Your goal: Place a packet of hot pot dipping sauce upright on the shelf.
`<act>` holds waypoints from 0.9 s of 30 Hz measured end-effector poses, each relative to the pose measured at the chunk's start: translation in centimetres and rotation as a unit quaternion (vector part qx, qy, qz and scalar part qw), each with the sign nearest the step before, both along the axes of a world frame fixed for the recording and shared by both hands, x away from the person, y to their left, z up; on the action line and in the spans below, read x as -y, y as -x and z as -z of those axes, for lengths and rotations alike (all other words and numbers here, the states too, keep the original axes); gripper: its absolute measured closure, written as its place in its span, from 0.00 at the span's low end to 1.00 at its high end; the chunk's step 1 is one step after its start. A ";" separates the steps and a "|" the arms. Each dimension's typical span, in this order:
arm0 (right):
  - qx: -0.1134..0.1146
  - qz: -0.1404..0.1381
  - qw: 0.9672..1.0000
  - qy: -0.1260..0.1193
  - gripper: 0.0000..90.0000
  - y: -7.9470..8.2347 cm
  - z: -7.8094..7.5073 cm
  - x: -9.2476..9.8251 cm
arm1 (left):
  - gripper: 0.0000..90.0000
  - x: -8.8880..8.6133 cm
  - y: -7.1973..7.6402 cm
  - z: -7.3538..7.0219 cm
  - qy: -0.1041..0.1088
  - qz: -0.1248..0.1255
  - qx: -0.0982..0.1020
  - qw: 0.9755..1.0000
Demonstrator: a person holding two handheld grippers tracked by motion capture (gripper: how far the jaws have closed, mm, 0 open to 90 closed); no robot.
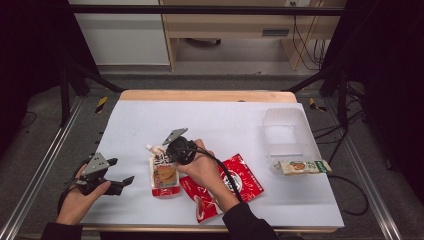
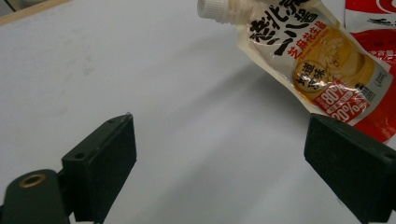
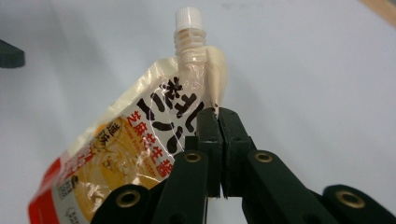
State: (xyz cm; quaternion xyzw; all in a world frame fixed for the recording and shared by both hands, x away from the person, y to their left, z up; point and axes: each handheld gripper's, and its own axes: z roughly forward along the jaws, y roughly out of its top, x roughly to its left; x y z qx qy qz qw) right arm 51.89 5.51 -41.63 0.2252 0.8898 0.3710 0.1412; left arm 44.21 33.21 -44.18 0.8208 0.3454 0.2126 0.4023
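Pouch: we see a soft spouted sauce pouch (image 1: pixel 164 173) near the middle of the white table (image 1: pixel 225 125), its white cap (image 3: pixel 188 16) pointing to the far side and its base toward the near edge, just left of a red packet (image 1: pixel 235 182).

Right gripper: our right gripper (image 3: pixel 218 114) has its jaws pressed together on the upper corner of the pouch, just beside the neck, where the film is gathered and creased.

Left gripper: our left gripper (image 1: pixel 117 175) hovers near the left edge of the table, apart from the pouch, jaws spread wide with nothing between them.

Handling: we judge the pouch light to middling, limp and glossy. The film looks slippery, and the filled belly would sag and swing under a corner pinch. The seam by the spout is the stiffest part, so we think that is the sound place to hold; a squeeze on the belly could push paste toward the cap.

Risk: we reckon a thin pinch on the film could slip if the pouch is swung fast.

Surroundings: we note a clear plastic tub (image 1: pixel 286 131) at the far right of the table, and a small green-ended packet (image 1: pixel 302 166) lying just near of it, both well apart from the pouch.
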 end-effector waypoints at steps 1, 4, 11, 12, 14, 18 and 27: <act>0.004 -0.003 1.000 0.000 1.00 0.1 -0.4 -0.1 | 0.10 0.0 0.0 -0.1 0.001 0.001 0.001 1.000; 0.017 -0.011 1.000 -0.004 1.00 0.4 -1.8 -0.2 | 0.10 0.2 0.2 -0.6 0.004 0.006 0.004 1.000; 0.034 -0.031 0.999 -0.016 1.00 1.2 -5.0 -0.1 | 0.10 1.1 0.4 -1.8 0.001 0.027 0.008 1.000; 0.036 -0.034 0.999 -0.016 1.00 1.4 -5.4 -0.1 | 0.10 1.3 0.3 -2.1 0.002 0.029 0.009 1.000; 0.041 -0.037 0.998 -0.015 1.00 1.5 -6.1 -0.1 | 0.10 1.6 0.2 -2.6 0.002 0.033 0.013 0.999; 0.048 -0.038 0.998 -0.012 1.00 1.6 -7.2 0.1 | 0.10 1.9 -0.3 -3.5 0.012 0.039 0.014 0.999; 0.052 -0.032 0.998 -0.017 1.00 1.1 -9.0 1.6 | 0.10 3.1 -1.6 -5.5 0.001 0.055 0.011 0.998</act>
